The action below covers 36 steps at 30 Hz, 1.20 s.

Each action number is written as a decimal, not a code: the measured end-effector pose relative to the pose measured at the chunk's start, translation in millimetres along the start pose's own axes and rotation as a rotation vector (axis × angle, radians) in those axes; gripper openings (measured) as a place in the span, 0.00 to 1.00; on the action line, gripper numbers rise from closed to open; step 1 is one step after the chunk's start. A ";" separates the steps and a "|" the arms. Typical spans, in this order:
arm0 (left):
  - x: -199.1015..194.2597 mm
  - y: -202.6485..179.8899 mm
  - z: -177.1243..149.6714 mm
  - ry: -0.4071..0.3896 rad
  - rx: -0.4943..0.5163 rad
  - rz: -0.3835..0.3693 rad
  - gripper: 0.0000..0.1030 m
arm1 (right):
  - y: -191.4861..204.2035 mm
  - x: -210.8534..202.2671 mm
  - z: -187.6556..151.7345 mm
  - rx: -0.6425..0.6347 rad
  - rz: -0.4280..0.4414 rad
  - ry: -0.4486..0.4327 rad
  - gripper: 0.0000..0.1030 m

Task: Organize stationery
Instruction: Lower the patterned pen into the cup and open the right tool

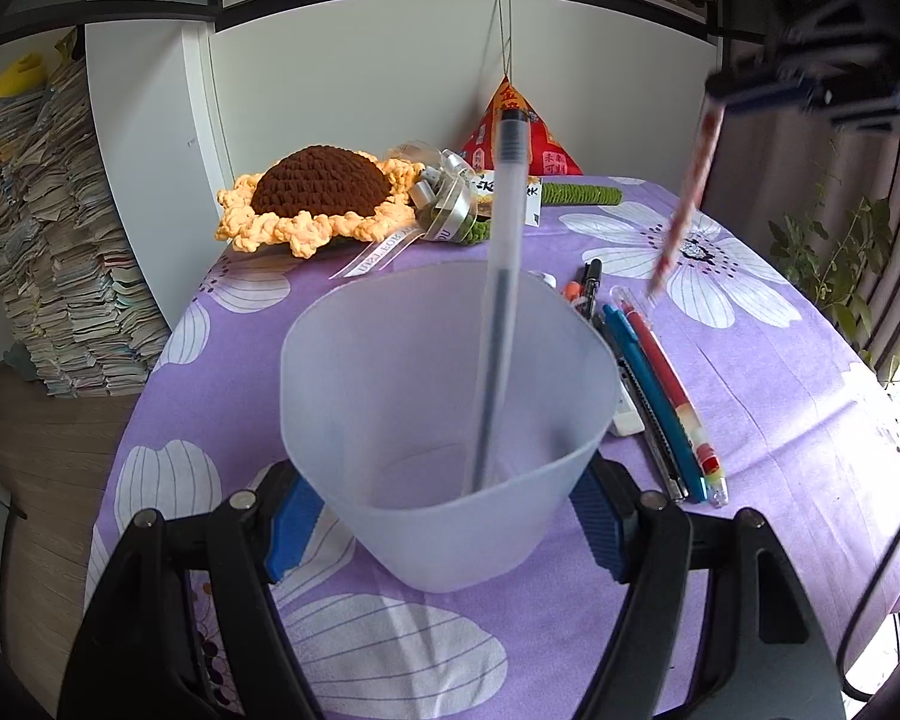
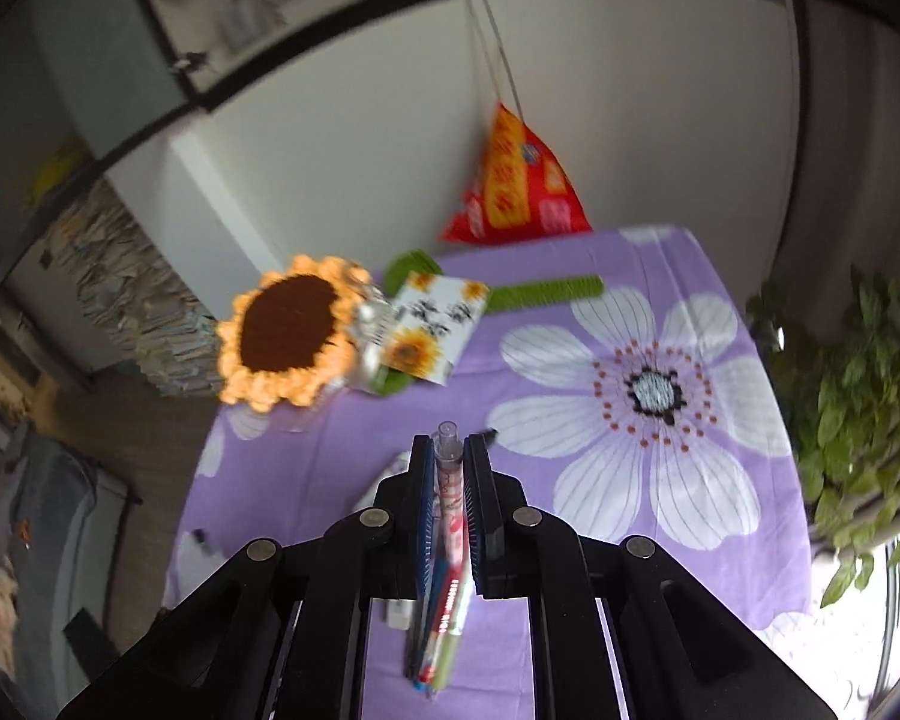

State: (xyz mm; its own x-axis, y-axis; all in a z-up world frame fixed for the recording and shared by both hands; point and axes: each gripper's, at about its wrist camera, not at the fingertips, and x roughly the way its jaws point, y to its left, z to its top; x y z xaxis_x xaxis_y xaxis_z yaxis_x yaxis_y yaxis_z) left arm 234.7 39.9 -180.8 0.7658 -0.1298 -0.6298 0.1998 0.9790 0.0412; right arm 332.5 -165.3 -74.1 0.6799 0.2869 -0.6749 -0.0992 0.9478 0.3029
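My left gripper (image 1: 444,516) is shut on a frosted plastic cup (image 1: 444,420) and holds it over the purple flowered tablecloth (image 1: 780,420). A clear gel pen (image 1: 501,276) stands in the cup, leaning on its far rim. My right gripper (image 2: 449,450) is shut on a patterned red-and-white pen (image 2: 450,480), held high above the table; in the left wrist view this pen (image 1: 687,192) hangs down from the right gripper (image 1: 810,96) at the upper right. Several pens (image 1: 666,396) and a white eraser (image 1: 627,417) lie right of the cup.
A crocheted sunflower (image 1: 315,198), a ribbon bundle (image 1: 444,198), a sunflower card (image 2: 432,324) and a red pyramid bag (image 1: 519,132) sit at the table's far end. Book stacks (image 1: 48,252) stand left. A leafy plant (image 2: 858,396) is right of the table.
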 end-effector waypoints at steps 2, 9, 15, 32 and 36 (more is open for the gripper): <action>0.1 -0.2 0.0 0.000 0.000 0.000 0.70 | 13.0 -18.8 -2.0 -0.038 0.032 -0.044 0.10; 0.1 0.0 0.0 0.000 0.001 0.000 0.70 | 61.1 -70.1 -8.2 -0.148 0.197 -0.135 0.10; 0.0 0.1 -0.1 0.000 0.000 0.000 0.70 | 90.6 -72.7 -21.2 -0.243 0.272 -0.127 0.10; 0.1 1.7 -0.1 -0.002 -0.007 -0.011 0.70 | 98.3 -0.1 -57.4 -0.307 0.241 0.094 0.10; 0.6 0.7 0.5 -0.005 0.037 -0.030 0.70 | 95.4 10.0 -64.6 -0.313 0.248 0.150 0.10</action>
State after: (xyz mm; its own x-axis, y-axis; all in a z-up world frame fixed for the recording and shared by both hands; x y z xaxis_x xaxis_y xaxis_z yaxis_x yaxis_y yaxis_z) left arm 235.6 40.5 -180.8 0.7624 -0.1597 -0.6271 0.2447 0.9682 0.0510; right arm 282.9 -63.1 -95.4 0.4962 0.5068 -0.7049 -0.4782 0.8372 0.2652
